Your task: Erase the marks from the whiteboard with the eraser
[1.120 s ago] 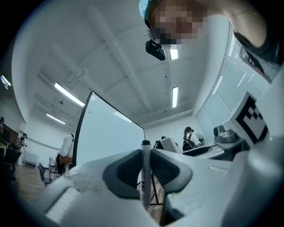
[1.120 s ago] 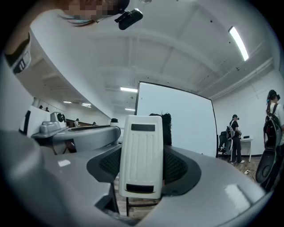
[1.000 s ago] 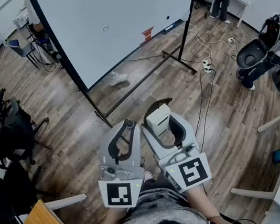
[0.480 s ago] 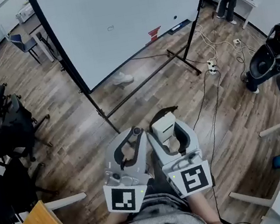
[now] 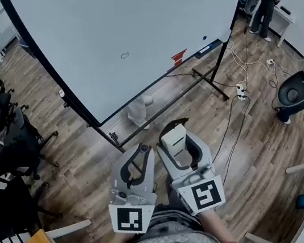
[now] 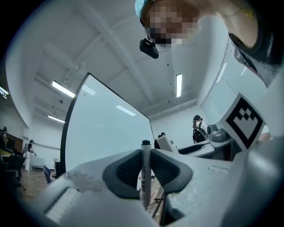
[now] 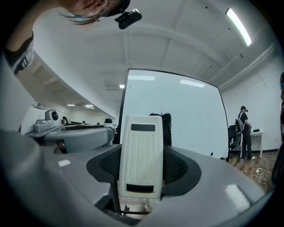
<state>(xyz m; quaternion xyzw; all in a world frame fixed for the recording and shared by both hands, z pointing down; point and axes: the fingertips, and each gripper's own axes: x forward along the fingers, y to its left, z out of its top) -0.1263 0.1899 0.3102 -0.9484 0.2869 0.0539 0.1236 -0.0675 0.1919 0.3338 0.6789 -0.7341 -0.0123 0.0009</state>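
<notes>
One small mark point(image 5: 125, 55) on whiteboard point(image 5: 147, 21); wood floor point(image 5: 80, 141); loose cables point(image 5: 229, 119)

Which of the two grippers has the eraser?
The right gripper: its jaws are shut on the white ribbed eraser. The left gripper is shut on a thin marker instead.

The room reads as an open office or lab: a large whiteboard point(image 5: 137, 34) on a rolling stand, a wood-plank floor point(image 5: 77, 159), black office chairs point(image 5: 4, 151) along the left, a power strip point(image 5: 242, 92) with trailing cables point(image 5: 228, 125), and ceiling strip lights point(image 6: 178, 85).
</notes>
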